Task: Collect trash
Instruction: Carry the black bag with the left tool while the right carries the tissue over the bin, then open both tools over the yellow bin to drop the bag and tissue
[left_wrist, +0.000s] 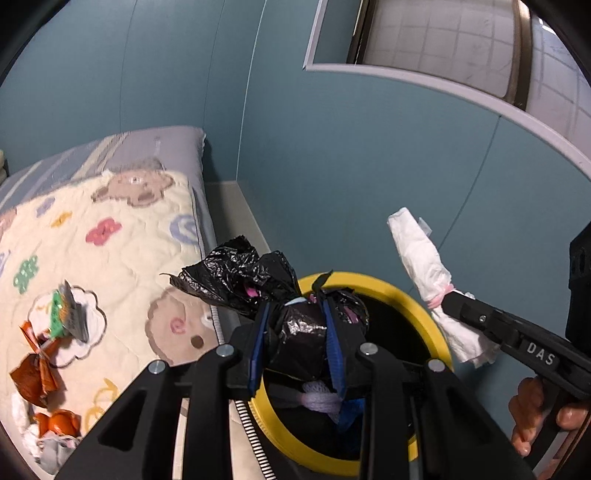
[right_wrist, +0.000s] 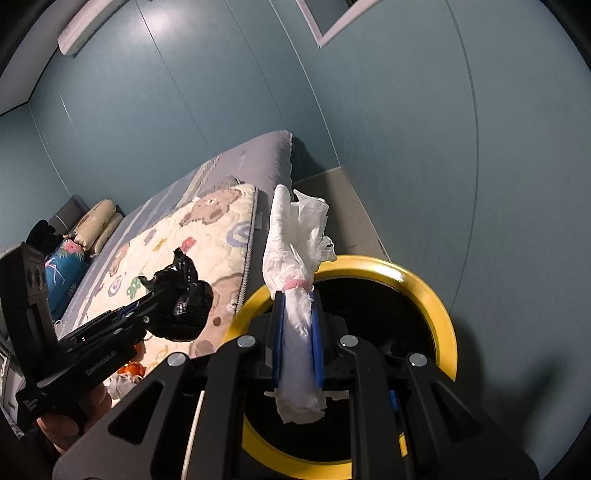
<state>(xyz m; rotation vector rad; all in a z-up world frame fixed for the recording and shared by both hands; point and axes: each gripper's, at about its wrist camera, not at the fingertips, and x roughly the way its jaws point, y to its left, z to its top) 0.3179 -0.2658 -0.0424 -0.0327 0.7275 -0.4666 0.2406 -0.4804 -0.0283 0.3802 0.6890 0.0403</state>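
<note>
The left gripper (left_wrist: 295, 343) clamps a knotted black plastic bag (left_wrist: 295, 332) over the yellow-rimmed bin (left_wrist: 424, 314). The right gripper (right_wrist: 297, 332), lettered "DAS", pinches a rolled white tissue bundle (right_wrist: 295, 258) above the same bin.

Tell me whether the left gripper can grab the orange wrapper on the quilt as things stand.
Probably not: the left gripper has its jaws already shut on a black bag over the yellow-rimmed bin, while the orange wrapper lies apart on the quilt.

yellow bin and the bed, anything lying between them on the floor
Nothing lies there: in the right wrist view the yellow-rimmed bin stands right against the bed's edge, floor bare beyond.
</note>
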